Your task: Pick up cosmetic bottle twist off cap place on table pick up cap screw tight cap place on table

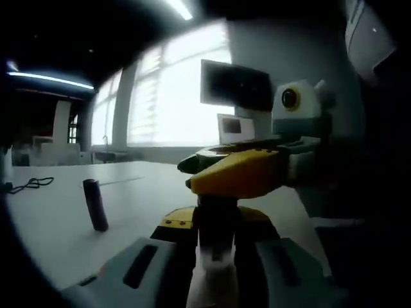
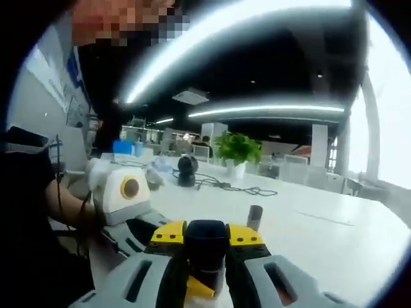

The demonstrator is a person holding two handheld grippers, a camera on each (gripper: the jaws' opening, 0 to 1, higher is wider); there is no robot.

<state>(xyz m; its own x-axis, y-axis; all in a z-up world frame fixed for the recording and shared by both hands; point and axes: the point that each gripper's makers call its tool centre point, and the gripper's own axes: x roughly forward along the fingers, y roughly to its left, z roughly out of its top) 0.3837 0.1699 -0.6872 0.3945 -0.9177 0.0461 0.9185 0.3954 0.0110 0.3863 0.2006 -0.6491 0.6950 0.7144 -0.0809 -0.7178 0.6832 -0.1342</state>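
Cosmetic bottle, pale and translucent (image 1: 215,282), is clamped in the left tool (image 1: 215,266) above the white desk (image 1: 58,224), its dark cap (image 2: 205,247) gripped by the right tool (image 2: 205,269); a skewed twist could slip.

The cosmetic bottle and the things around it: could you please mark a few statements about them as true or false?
1. The dark cap sits between the jaws of the right hand-held gripper. True.
2. The left hand-held gripper is open and holds nothing. False: its jaws are closed on the cosmetic bottle.
3. A dark cylinder lies flat on the table. False: it stands on end.
4. A green plant shows at the far side of the table. True.
5. The black cable is wound around the dark cylinder. False: it lies apart from it.
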